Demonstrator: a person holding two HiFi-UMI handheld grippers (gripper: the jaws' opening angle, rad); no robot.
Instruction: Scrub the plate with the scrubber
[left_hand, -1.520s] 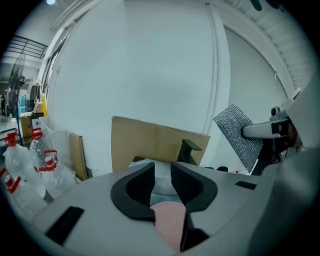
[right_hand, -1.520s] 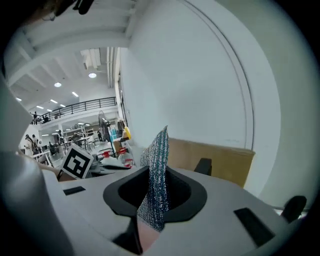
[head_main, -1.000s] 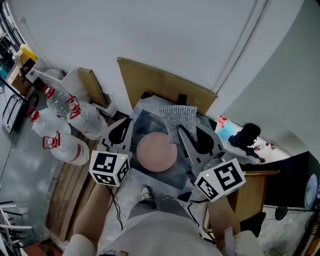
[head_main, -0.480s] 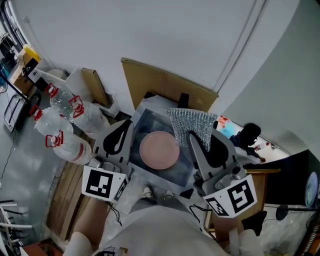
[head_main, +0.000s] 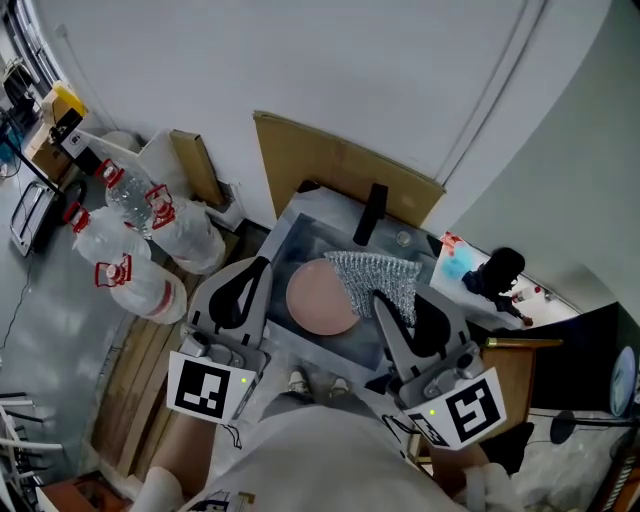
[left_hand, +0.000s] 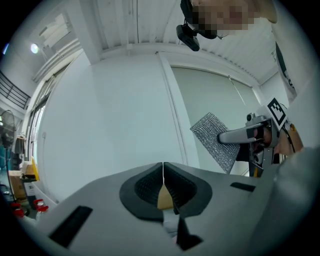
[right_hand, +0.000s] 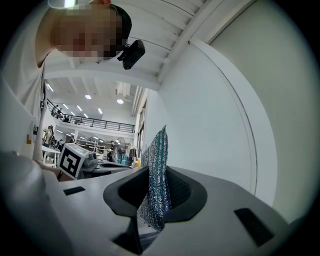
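Claws nearest: left claw (head_main: 260, 268) has just closed on nothing, beside plate (head_main: 315, 300) at sink (head_main: 300, 238) centre. Right claw (head_main: 381, 299) pinches scrubber (head_main: 380, 272), brought over plate's right rim. Scrubbing probably next, plate unheld.

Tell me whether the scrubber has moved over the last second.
Yes. The mesh scrubber, clamped in the right gripper, has shifted toward the person, off the sink's far rim, and overlaps the pink plate's right edge.
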